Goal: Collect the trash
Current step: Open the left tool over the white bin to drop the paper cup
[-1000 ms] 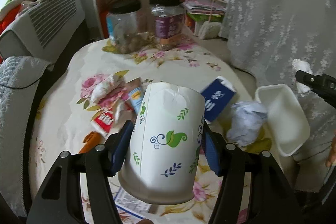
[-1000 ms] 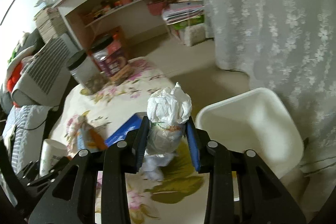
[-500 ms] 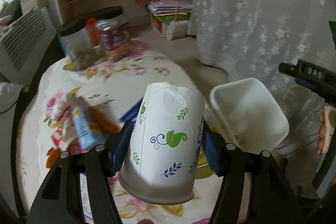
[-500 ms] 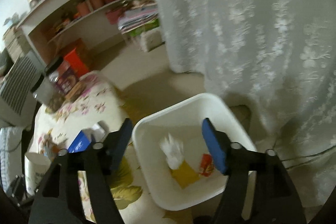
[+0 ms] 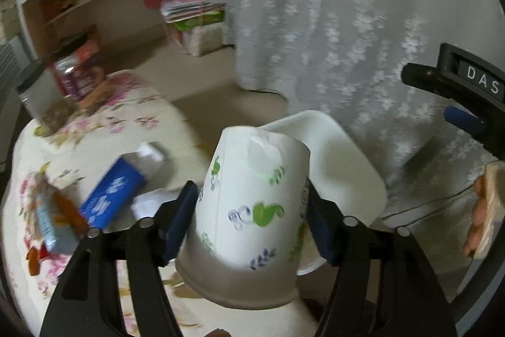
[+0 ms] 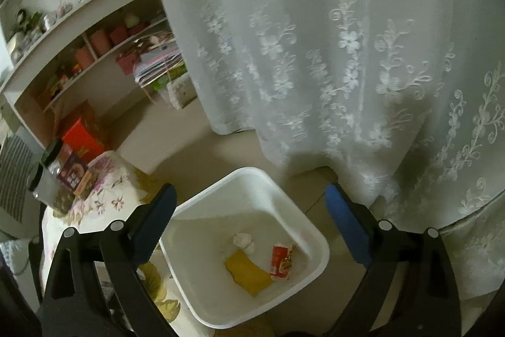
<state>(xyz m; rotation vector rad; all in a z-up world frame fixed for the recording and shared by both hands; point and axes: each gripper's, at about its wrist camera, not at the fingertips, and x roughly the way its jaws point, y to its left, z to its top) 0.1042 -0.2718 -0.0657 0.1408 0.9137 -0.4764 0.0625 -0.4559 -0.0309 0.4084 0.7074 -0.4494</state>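
My left gripper (image 5: 252,220) is shut on a white paper cup (image 5: 252,210) with green leaf prints, held above the table edge just short of the white bin (image 5: 347,166). My right gripper (image 6: 251,220) is open and empty above the white bin (image 6: 252,179), which holds a crumpled white paper ball (image 6: 243,240), a yellow wrapper (image 6: 247,272) and a red wrapper (image 6: 281,261). The right gripper's body shows at the right edge of the left wrist view (image 5: 457,90).
The floral table (image 5: 101,122) carries a blue packet (image 5: 112,195), snack wrappers (image 5: 53,223), white paper (image 5: 151,201) and two jars (image 5: 47,93). A lace curtain (image 6: 347,52) hangs behind the bin. Shelves (image 6: 94,46) stand at the back left.
My right gripper opened and dropped the crumpled paper ball into the bin. My left gripper carried the cup right, toward the bin.
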